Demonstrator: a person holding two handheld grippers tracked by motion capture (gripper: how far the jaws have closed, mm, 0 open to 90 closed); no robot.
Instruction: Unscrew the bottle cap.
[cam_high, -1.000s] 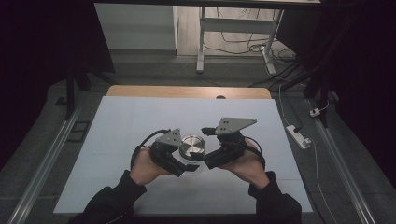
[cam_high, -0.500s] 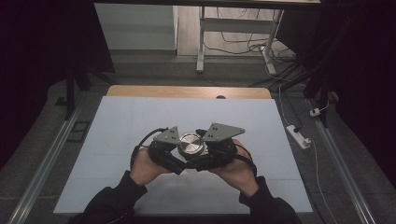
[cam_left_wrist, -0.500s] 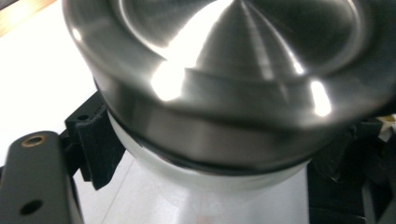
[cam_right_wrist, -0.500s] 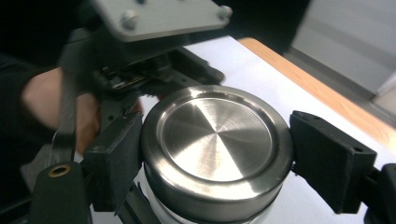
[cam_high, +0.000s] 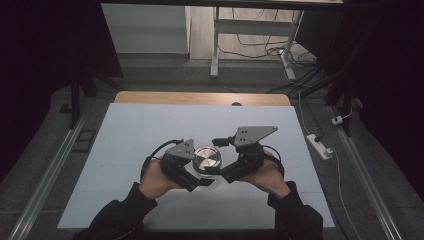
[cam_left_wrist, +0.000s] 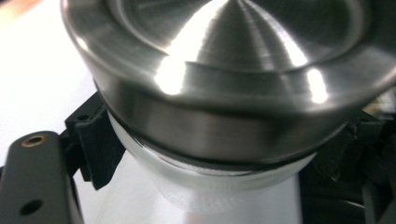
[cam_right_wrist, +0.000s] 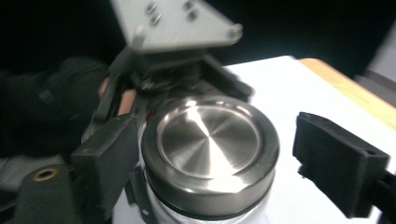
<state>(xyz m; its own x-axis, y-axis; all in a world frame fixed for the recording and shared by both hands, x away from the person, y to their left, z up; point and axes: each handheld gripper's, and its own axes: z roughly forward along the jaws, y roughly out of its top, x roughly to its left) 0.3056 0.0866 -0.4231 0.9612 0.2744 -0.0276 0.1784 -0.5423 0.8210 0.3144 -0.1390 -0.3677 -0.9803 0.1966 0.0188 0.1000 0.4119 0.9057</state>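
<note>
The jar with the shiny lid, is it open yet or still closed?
Still closed. Done so far: the left gripper has its jaws around the clear jar just under the metal lid. In hand: the right gripper has its jaws on either side of the lid, one touching it, the other still apart. Left to do, probably: close on the lid, twist it and lift it off.

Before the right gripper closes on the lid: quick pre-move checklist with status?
1. Left gripper clamped on the jar body below the lid: ok, jaws flank it.
2. Steel lid seated on the jar: ok.
3. Right gripper jaws straddle the lid: ok, one jaw touching, the other apart.
4. Right gripper open: ok.
5. Jar upright on the table: cannot tell.
6. Lid already loosened: cannot tell.
</note>
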